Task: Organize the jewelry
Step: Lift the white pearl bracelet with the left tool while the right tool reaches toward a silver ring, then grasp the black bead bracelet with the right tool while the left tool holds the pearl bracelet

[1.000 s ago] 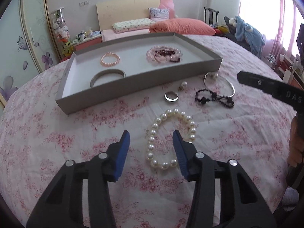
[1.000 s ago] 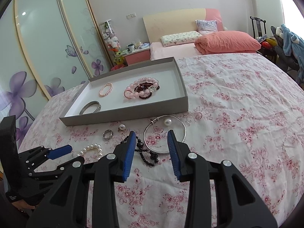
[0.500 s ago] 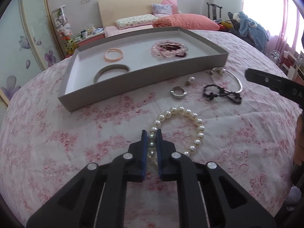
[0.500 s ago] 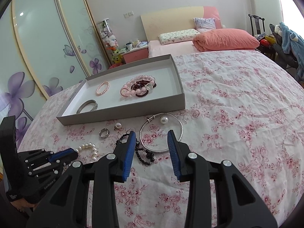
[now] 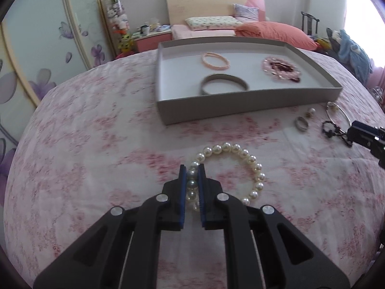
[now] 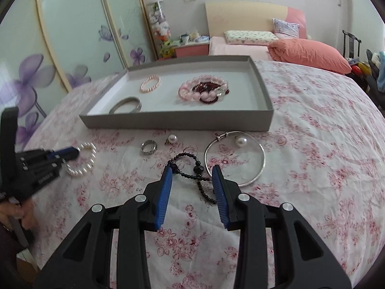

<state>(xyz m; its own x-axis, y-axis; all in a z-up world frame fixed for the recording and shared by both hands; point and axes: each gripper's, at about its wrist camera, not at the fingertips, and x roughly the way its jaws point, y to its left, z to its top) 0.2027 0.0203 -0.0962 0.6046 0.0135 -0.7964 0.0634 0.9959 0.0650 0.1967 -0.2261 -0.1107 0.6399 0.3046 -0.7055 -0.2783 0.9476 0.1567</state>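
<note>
Left gripper (image 5: 192,168) hides pearl bracelet's (image 5: 250,159) pinched beads.

- The left wrist view is taken low and close over the bed (image 5: 96,144), along its fingers (image 5: 183,187), toward the gray tray (image 5: 240,108).
- The right wrist view is set rightward, facing likewise.
- Tray and pearl bracelet (image 5: 252,166) (image 6: 84,166) are shared.

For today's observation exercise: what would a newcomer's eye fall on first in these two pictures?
First, the white pearl bracelet on the flowered bedspread, pinched at one side by the left gripper. Next, the grey tray behind it, holding pink and dark beads. Then the right gripper, fingers spread over a black bead string beside a silver bangle.
</note>
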